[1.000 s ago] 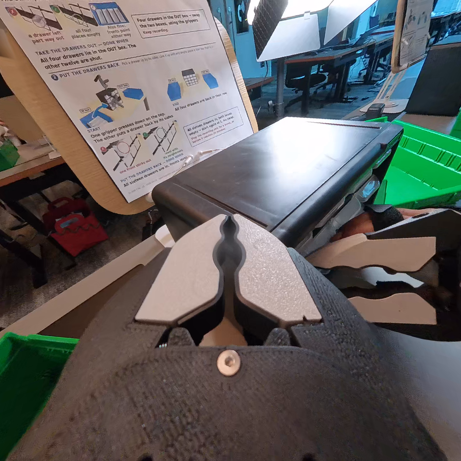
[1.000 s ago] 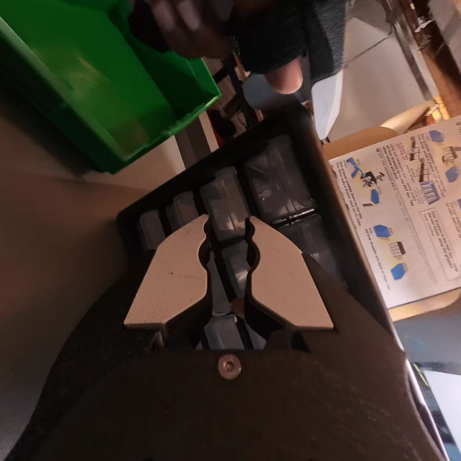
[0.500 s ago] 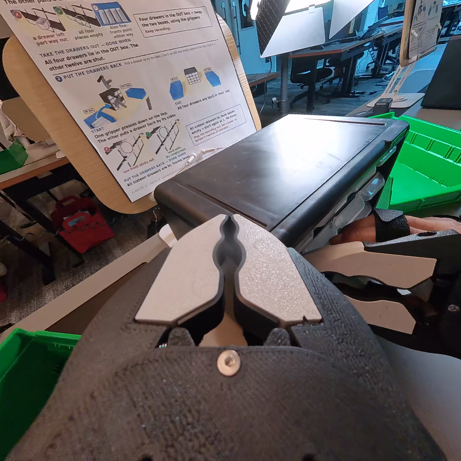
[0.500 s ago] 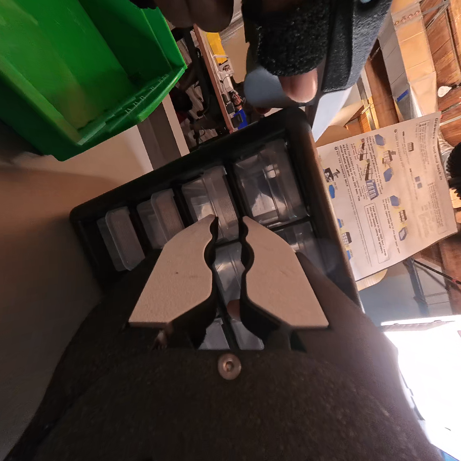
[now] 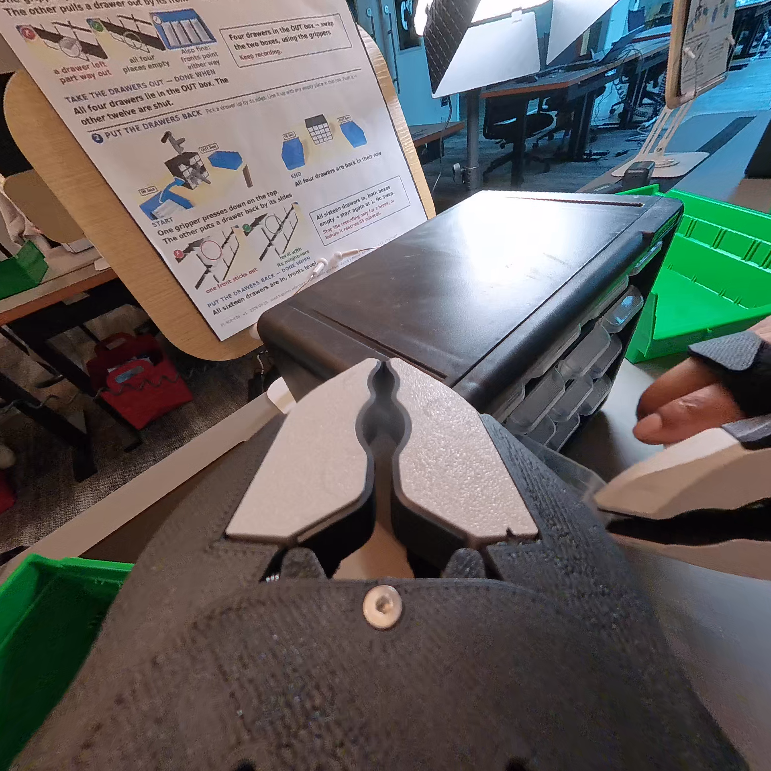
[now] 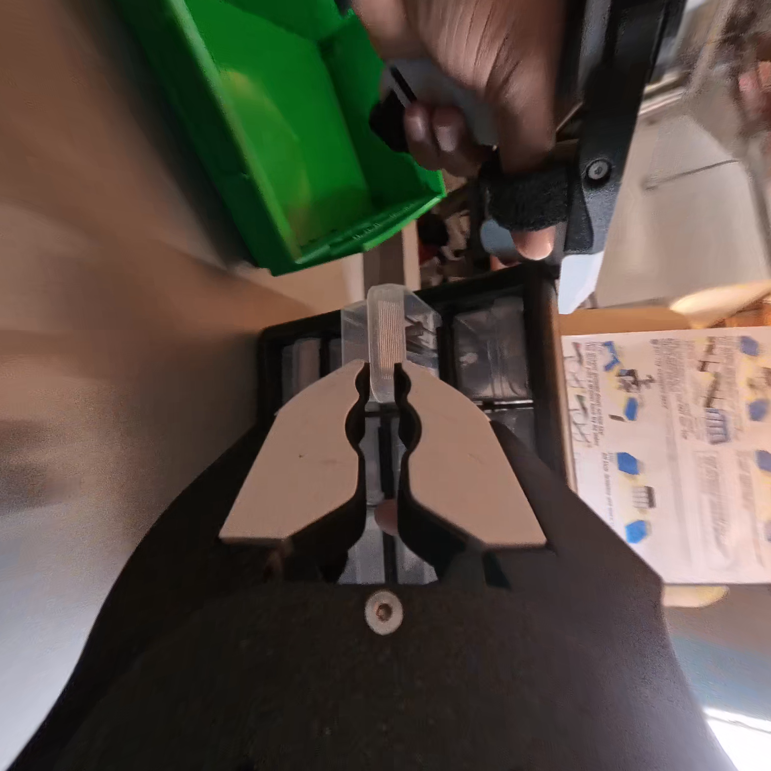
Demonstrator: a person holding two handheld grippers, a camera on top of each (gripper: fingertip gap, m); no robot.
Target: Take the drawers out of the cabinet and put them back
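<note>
Right gripper [image 6: 383, 367] pinches the handle of a clear drawer [image 6: 390, 333], partly out of the black cabinet [image 5: 479, 283] mid-worktop. Left gripper [image 5: 383, 369], clenched empty, sits at the cabinet's top corner. Green bins [image 5: 709, 283] flank it.
</note>
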